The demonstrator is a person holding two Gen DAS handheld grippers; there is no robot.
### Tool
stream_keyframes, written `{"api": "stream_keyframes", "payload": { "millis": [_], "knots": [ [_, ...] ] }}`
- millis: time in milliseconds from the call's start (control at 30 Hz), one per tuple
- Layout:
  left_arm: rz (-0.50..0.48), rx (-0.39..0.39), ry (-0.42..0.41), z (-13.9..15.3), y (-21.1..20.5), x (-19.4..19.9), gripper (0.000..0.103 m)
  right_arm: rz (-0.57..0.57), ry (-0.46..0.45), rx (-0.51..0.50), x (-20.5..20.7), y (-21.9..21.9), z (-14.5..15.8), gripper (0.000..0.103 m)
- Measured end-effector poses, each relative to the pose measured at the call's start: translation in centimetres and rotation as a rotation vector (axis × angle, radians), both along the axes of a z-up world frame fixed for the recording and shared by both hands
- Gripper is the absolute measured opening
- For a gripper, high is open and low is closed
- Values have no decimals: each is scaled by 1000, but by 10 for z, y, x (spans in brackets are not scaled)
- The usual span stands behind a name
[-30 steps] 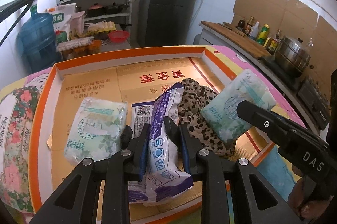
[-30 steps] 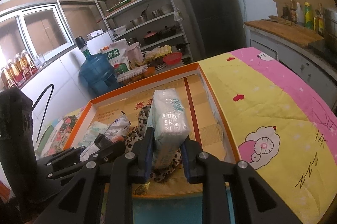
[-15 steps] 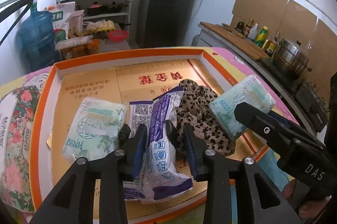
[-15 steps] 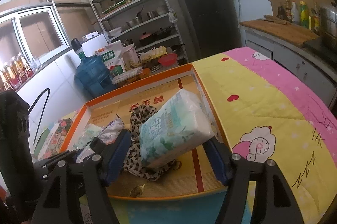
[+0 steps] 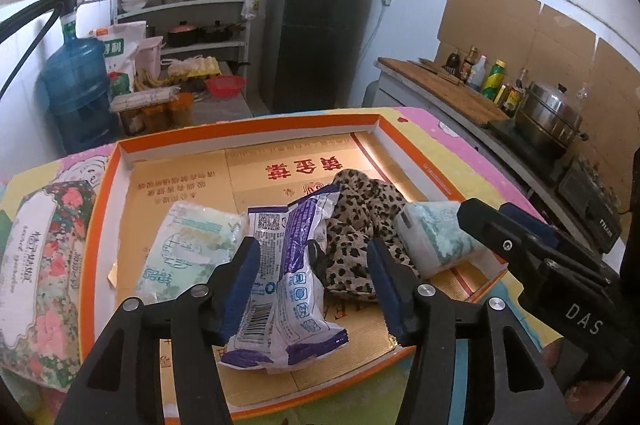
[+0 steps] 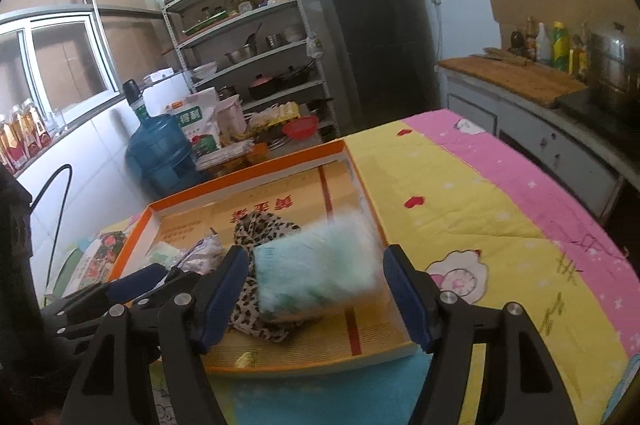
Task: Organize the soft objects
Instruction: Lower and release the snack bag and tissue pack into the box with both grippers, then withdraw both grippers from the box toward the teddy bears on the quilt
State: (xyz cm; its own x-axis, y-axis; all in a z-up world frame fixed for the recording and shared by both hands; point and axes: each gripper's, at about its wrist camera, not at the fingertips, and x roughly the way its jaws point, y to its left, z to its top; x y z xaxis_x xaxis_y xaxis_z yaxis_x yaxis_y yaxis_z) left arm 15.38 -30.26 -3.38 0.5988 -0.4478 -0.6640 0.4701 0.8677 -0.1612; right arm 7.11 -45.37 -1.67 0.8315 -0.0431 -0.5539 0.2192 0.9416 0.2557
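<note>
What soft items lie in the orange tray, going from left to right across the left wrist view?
Pale green tissue pack → purple-and-white packet, between the open left tongs → leopard-print cloth → second tissue pack at the tray's right side.

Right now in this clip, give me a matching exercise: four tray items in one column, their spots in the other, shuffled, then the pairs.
Things:
1. purple-and-white packet
2. leopard-print cloth
3. tissue pack by the right gripper
4. pale green tissue pack

Places:
A. left part of the orange tray
B. right edge of the tray
C. between the left gripper fingers
D. between the packet and the right-hand pack

Pairs: 1-C, 2-D, 3-B, 4-A
</note>
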Motion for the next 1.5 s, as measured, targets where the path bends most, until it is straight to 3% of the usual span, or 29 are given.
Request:
{"api": "stream_keyframes", "payload": {
  "millis": [667, 1200, 1500],
  "knots": [
    [80, 23, -139, 43, 51, -37, 57, 33, -45, -68, -19, 40, 28, 69],
    [163, 20, -213, 70, 129, -65, 57, 120, -66, -119, -29, 114, 51, 69],
    [219, 7, -207, 71, 180, -74, 57, 187, -68, -157, -28, 165, 59, 69]
  ]
}}
